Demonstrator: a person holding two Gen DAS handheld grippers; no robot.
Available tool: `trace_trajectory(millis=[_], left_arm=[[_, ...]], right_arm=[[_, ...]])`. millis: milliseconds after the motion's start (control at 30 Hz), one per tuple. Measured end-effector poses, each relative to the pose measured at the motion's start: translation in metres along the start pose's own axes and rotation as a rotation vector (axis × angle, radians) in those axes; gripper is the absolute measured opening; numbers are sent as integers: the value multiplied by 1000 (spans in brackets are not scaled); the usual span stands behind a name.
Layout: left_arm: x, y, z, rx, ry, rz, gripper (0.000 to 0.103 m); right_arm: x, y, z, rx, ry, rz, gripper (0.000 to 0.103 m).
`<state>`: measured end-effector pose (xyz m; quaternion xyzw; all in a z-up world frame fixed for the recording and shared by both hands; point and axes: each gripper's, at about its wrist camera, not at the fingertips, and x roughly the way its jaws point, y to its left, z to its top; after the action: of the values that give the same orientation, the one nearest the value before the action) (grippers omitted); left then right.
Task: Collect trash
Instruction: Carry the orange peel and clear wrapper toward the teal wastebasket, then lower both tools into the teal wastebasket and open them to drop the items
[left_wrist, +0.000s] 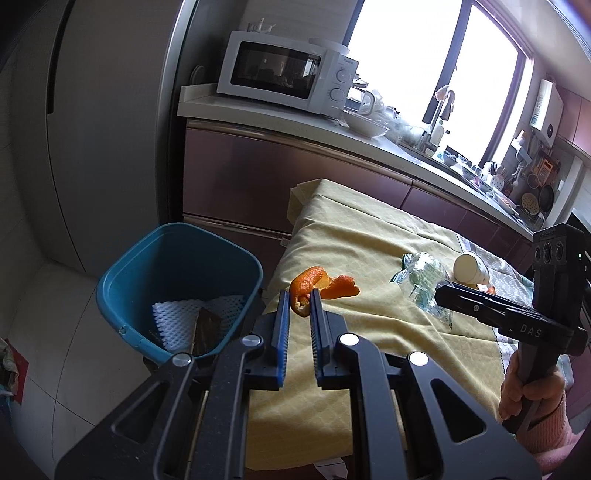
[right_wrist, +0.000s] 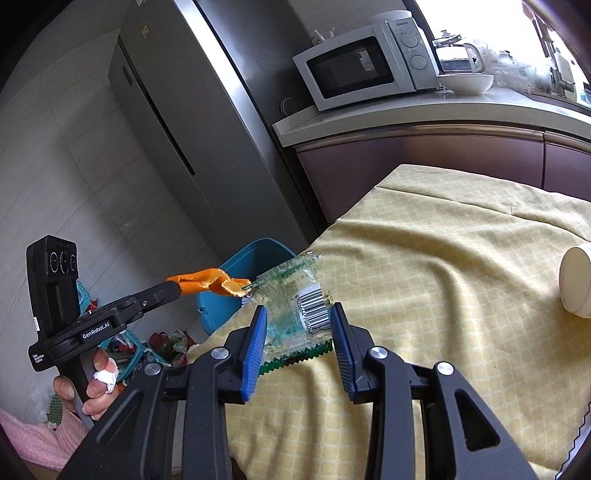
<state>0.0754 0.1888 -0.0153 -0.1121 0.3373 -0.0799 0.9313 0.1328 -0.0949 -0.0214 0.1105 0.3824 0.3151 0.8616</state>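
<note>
Orange peel (left_wrist: 317, 286) pinched between the closed blue-padded fingers of the left gripper (left_wrist: 300, 299), held up at the table's near-left corner; in the right wrist view the same peel (right_wrist: 207, 282) hangs from the tip of that gripper (right_wrist: 177, 287), lifted off the cloth. Right gripper (right_wrist: 298, 314) with its fingers spread apart, one on each side of a clear plastic wrapper (right_wrist: 295, 295) printed in green with a barcode; whether the pads touch the wrapper cannot be told. Wrapper lying on the yellow tablecloth (right_wrist: 443, 258) that covers the table. From the left wrist view, the right gripper (left_wrist: 443, 291) reaches over the same wrapper (left_wrist: 424, 275). Just beyond the wrapper, a white bottle (left_wrist: 471, 267) on its side on the cloth. Left of the table, on the floor, a blue bin (left_wrist: 177, 258) holding white foam netting (left_wrist: 177, 317) and a dark scrap. Farther back, a kitchen counter (left_wrist: 258, 114) carrying a white microwave (left_wrist: 284, 74) and a white bowl (left_wrist: 365, 123), with a grey refrigerator (right_wrist: 184, 110) beside it.
</note>
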Motion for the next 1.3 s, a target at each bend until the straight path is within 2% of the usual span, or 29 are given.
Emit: trace_trajectory(millis=[767, 1300], left_arm=[[-12, 56, 3, -90, -37, 124, 11], [-5, 73, 4, -124, -33, 147, 11]], right_arm=[[49, 50, 14, -117, 81, 67, 33], [73, 73, 24, -154, 112, 85, 33]])
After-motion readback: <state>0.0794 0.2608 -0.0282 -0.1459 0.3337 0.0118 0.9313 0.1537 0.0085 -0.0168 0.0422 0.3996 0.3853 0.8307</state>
